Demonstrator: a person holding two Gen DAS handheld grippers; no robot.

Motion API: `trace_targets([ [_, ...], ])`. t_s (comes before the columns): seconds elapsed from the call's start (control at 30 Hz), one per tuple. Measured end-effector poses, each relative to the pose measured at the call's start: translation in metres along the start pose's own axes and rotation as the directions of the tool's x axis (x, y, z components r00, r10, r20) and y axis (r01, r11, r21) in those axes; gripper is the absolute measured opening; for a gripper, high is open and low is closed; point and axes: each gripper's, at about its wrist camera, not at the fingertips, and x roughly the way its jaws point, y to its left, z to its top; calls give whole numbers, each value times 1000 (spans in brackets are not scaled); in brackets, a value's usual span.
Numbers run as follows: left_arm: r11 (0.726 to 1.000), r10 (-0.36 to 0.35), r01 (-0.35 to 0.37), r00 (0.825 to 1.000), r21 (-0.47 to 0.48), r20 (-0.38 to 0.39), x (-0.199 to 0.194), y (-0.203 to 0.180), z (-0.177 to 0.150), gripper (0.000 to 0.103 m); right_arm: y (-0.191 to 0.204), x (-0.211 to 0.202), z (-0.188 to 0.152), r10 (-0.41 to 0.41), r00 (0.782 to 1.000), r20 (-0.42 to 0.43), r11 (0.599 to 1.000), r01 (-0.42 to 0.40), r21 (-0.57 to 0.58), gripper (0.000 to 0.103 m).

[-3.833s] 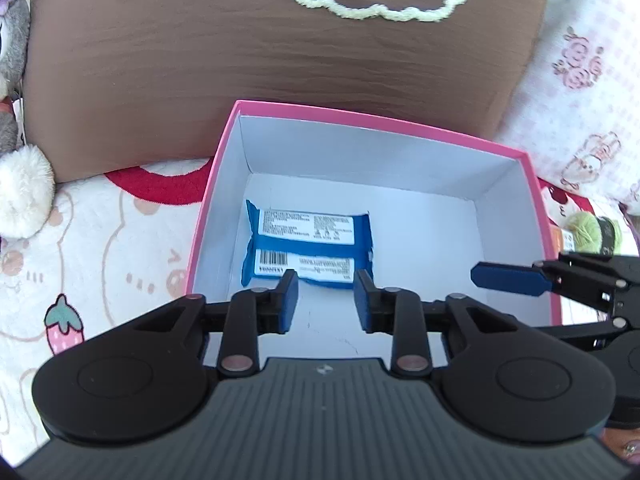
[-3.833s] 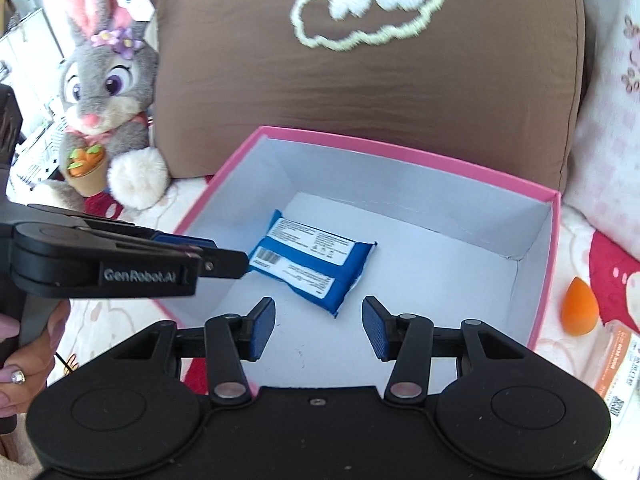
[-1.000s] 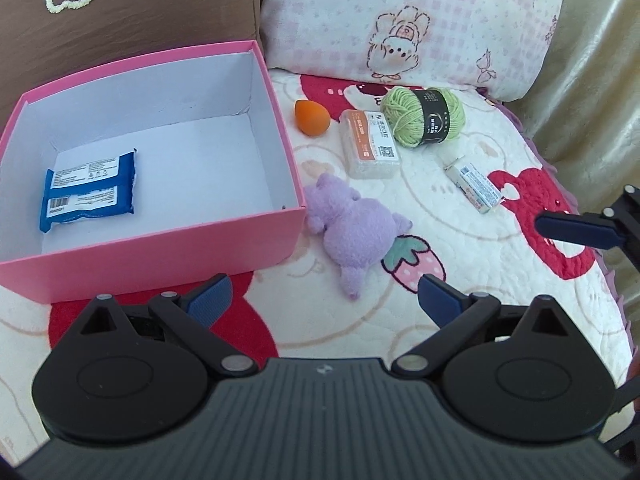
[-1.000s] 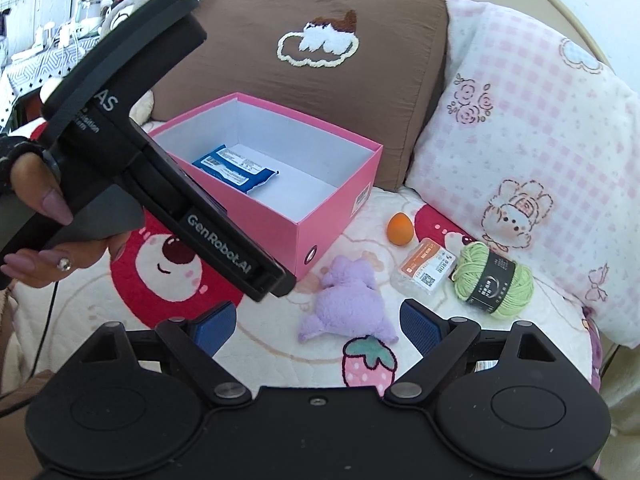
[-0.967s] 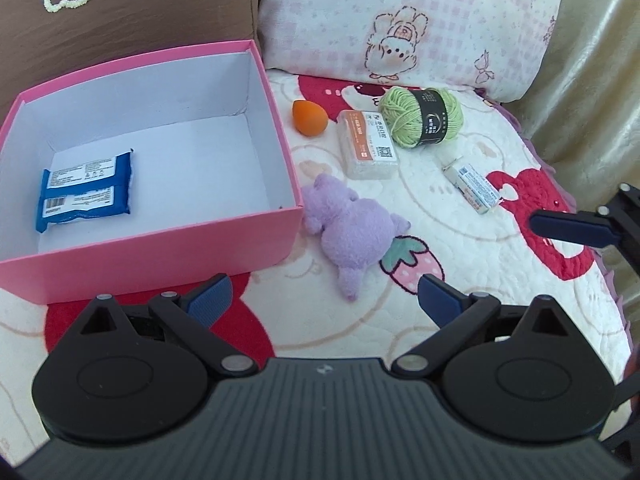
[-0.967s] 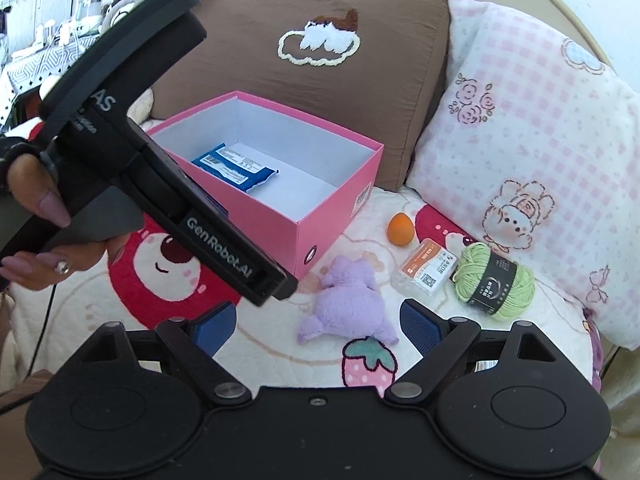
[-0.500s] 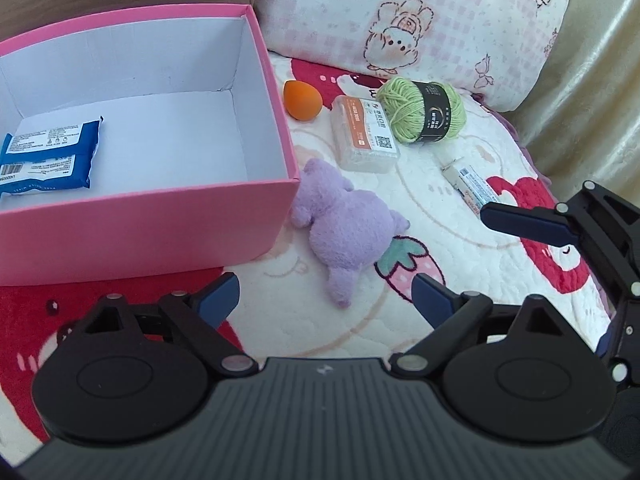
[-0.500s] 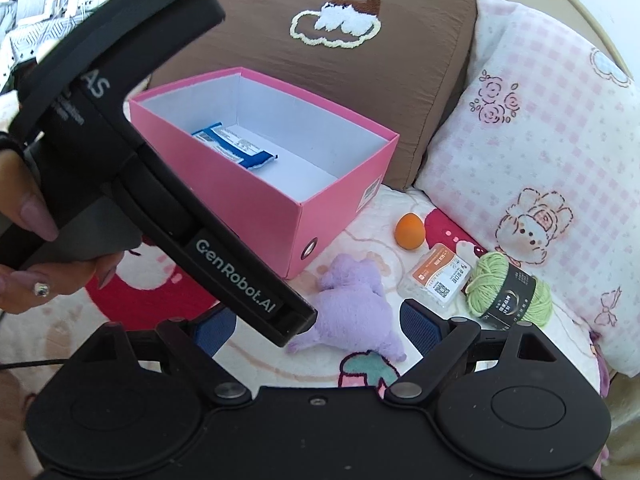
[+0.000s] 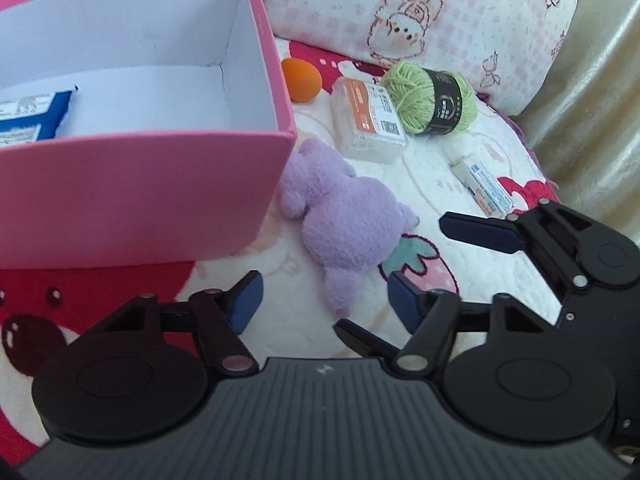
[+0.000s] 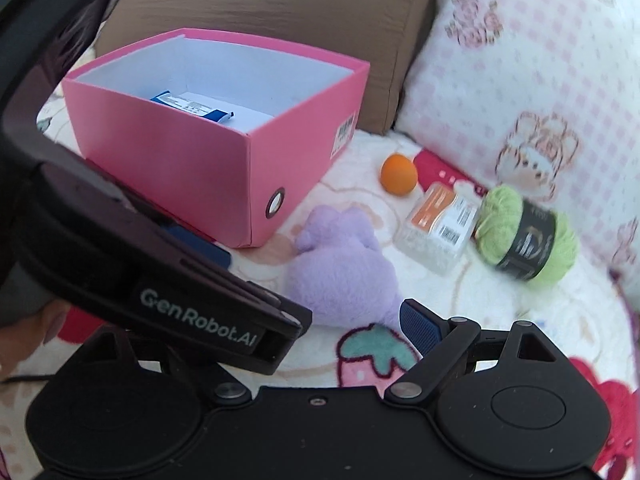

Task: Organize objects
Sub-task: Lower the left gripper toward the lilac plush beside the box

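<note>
closing on nothing, left gripper [image 9: 322,300] hovers over purple plush [image 9: 348,216] just ahead; right gripper [image 10: 320,320] wide, empty, beside it. pink box [image 9: 140,196] beyond-left. risk: jaws narrowing early could merely pinch fur and slip.

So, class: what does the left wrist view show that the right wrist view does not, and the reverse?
Only the left wrist view shows the small white tube lying on the blanket and the beige curtain. Only the right wrist view shows the brown cushion and the round hole in the box's side. Both show the pink box, purple plush, orange sponge, green yarn and clear packet.
</note>
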Motion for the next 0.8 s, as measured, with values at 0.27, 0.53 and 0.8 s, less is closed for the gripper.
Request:
trace_targets([
  [0.27,997,-82,82,996,-2,30,3,8,4,35,1,17,-2,8,1000,-27,1000,-8,22,91],
  [0.53,996,-94,94,996,-12,-4,14,8,1,28,-3,28,-7,50,997,-54,992,-44,116,81],
  [0.8,994,-107,107,994,-14,-22,18,13,1,31,-6,33,-13,89,996,-30,981,-83,176,80],
])
